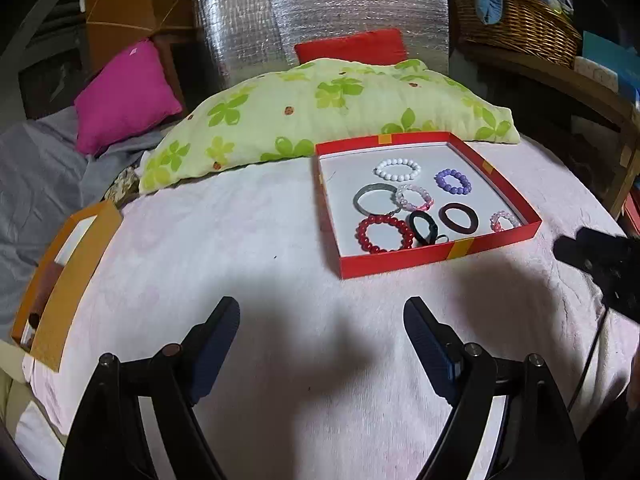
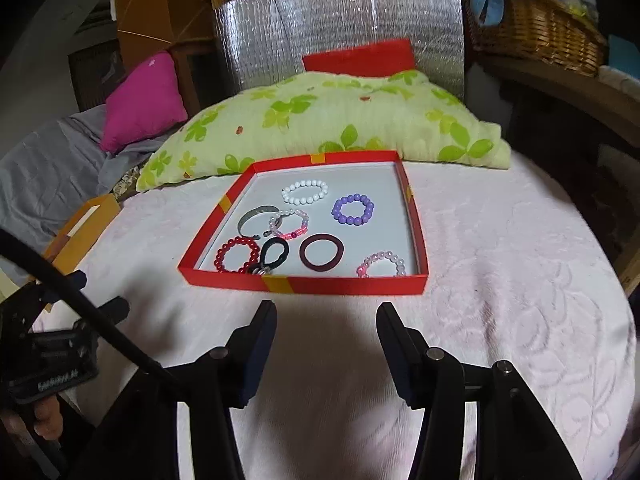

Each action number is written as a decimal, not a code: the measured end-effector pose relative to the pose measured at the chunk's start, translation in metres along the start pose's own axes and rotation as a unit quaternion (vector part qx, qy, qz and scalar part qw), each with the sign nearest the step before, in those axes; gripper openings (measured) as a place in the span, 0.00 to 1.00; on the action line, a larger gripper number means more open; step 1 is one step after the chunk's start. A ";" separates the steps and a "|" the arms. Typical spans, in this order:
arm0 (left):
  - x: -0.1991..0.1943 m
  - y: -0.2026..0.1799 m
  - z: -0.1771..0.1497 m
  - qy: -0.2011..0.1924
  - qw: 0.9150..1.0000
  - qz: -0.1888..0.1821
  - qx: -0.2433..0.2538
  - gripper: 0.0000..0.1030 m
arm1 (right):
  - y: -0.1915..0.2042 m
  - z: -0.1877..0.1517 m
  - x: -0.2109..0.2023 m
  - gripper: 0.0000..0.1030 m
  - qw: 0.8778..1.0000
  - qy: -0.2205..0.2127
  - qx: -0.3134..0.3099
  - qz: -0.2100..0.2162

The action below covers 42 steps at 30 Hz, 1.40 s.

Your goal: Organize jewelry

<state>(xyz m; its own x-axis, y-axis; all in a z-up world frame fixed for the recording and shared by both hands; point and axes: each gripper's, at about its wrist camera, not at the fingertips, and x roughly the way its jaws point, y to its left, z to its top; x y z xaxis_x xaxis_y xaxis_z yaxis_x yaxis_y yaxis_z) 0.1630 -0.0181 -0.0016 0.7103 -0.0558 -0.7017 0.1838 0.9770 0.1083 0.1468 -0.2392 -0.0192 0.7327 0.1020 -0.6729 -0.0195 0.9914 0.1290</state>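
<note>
A shallow red box [image 1: 400,262] [image 2: 304,284] lies on the pink bedspread and holds several bracelets: white beads [image 1: 398,169] [image 2: 305,192], purple beads [image 1: 453,181] [image 2: 353,209], a grey metal bangle [image 1: 374,199] [image 2: 256,218], red beads [image 1: 384,234] [image 2: 236,256], a black band [image 1: 422,226] [image 2: 274,256], a maroon band [image 1: 459,218] [image 2: 322,256] and pink beads [image 1: 505,221] [image 2: 382,264]. My left gripper [image 1: 322,316] is open and empty, short of the box. My right gripper [image 2: 326,316] is open and empty just in front of the box.
A green flowered pillow [image 1: 328,108] [image 2: 332,120] lies behind the box. An orange box [image 1: 68,276] [image 2: 80,228] sits at the bed's left edge. A magenta cushion [image 1: 124,96], a silver foil panel [image 1: 320,16] and a wicker basket [image 1: 516,20] stand farther back.
</note>
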 end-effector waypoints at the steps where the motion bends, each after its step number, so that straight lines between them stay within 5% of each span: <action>1: -0.003 0.002 -0.001 0.001 1.000 0.004 -0.003 0.82 | 0.002 -0.004 -0.006 0.56 1.000 -0.005 0.001 -0.003; 22: -0.094 0.018 -0.017 -0.031 0.999 0.031 0.006 0.82 | 0.045 -0.019 -0.120 0.62 0.999 -0.040 -0.012 -0.019; 42: -0.139 0.028 -0.018 -0.060 0.998 0.036 -0.002 0.82 | 0.069 -0.018 -0.148 0.63 0.998 -0.060 -0.026 -0.014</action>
<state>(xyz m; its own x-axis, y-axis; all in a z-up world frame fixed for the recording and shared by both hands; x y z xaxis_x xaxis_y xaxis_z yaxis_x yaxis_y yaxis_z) 0.0575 0.0205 0.0864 0.7973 -0.0086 -0.6035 0.1268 0.9800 0.1535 0.0247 -0.1845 0.0759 0.8092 0.0676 -0.5837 -0.0317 0.9969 0.0715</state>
